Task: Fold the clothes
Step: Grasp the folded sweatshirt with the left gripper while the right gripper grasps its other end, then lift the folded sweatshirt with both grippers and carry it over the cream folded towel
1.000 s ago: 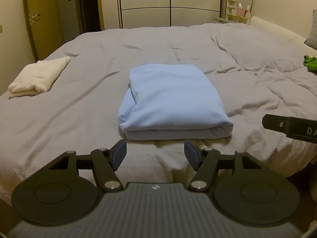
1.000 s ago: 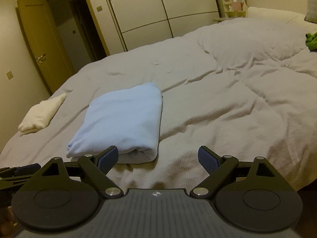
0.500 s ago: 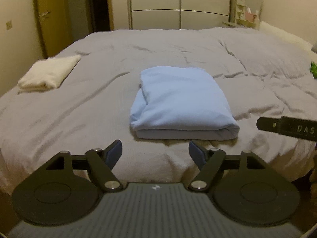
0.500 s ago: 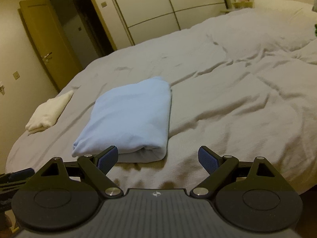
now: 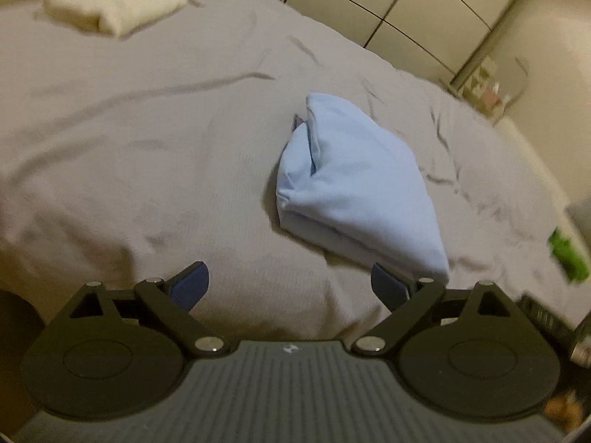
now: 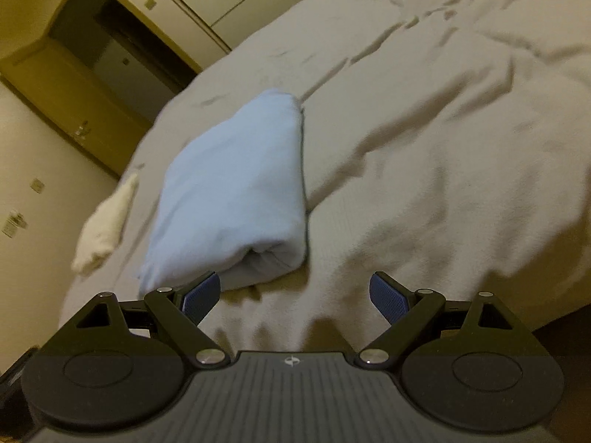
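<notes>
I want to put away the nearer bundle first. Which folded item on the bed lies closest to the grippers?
The light blue folded garment, just beyond both open grippers. The cream folded one lies far off near the bed's far left edge.

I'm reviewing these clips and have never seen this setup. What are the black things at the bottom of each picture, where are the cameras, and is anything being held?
There is no robot here. A person holds a two-finger gripper in each hand, and each gripper carries a wide-angle camera looking forward along its fingers. One picture comes from the left gripper, the other from the right gripper; the black arms with blue pads are their fingers.

Both look over a bed with a grey duvet. On it lies a folded light blue garment, and farther off a folded cream towel. A blurred green item sits at the bed's right edge.

Both grippers are open with nothing between the fingers. Both pictures are tilted and blurred.
</notes>
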The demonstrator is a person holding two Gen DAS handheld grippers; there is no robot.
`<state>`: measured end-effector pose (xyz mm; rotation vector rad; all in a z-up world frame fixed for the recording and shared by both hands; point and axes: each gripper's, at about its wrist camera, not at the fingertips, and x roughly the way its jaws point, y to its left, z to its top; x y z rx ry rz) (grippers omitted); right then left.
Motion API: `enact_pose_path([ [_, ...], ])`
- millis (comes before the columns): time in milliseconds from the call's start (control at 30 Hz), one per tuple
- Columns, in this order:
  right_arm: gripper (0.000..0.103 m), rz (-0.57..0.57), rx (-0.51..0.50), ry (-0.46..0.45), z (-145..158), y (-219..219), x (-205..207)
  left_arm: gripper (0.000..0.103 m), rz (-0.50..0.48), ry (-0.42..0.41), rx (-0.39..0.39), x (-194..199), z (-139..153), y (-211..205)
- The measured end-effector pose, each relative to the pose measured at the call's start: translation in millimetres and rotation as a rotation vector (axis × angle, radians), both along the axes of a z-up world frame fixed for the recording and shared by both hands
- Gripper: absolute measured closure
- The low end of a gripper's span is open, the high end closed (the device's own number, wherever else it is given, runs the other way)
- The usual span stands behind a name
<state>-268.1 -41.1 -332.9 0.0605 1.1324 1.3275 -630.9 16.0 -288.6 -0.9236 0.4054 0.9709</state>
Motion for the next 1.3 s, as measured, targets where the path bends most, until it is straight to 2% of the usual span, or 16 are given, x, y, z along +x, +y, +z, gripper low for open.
enact_pose_path([
  [133, 0.013, 0.020, 0.050, 0.043, -4, 12, 5, 0.010, 0.021, -0.190, -0.106, -9, -20, 40],
  [267, 0.013, 0.004, 0.077, 0.122, -15, 25, 17, 0.012, 0.048, -0.315, -0.213, -10, -46, 71],
  [500, 0.014, -0.047, 0.118, 0.334, -46, 43, 45, 0.013, 0.046, -0.475, -0.260, -9, -71, 97],
  [600, 0.016, -0.054, 0.117, 0.388, -53, 56, 52, 0.026, 0.014, -0.497, -0.278, 0, -75, 113],
  [633, 0.017, -0.053, 0.114, 0.397, -55, 61, 54, 0.035, 0.000, -0.512, -0.292, 4, -77, 119],
  [733, 0.018, -0.047, 0.113, 0.417, -60, 74, 58, 0.041, -0.033, -0.513, -0.320, 19, -83, 134],
  [933, 0.018, -0.032, 0.115, 0.446, -66, 105, 63, 0.041, -0.106, -0.532, -0.347, 40, -90, 165],
  [1033, 0.019, -0.018, 0.102, 0.430, -65, 122, 64, 0.045, -0.149, -0.520, -0.359, 51, -91, 183],
  [1067, 0.022, -0.006, 0.095, 0.417, -65, 128, 63, 0.046, -0.168, -0.511, -0.359, 56, -91, 188],
  [1100, 0.035, 0.006, 0.089, 0.404, -65, 134, 62, 0.047, -0.186, -0.499, -0.361, 60, -91, 193],
  [1133, 0.043, 0.017, 0.083, 0.395, -65, 140, 62, 0.051, -0.203, -0.484, -0.366, 63, -92, 196],
  [1300, 0.044, 0.110, 0.047, 0.427, -70, 161, 56, 0.052, -0.259, -0.462, -0.404, 65, -96, 205],
])
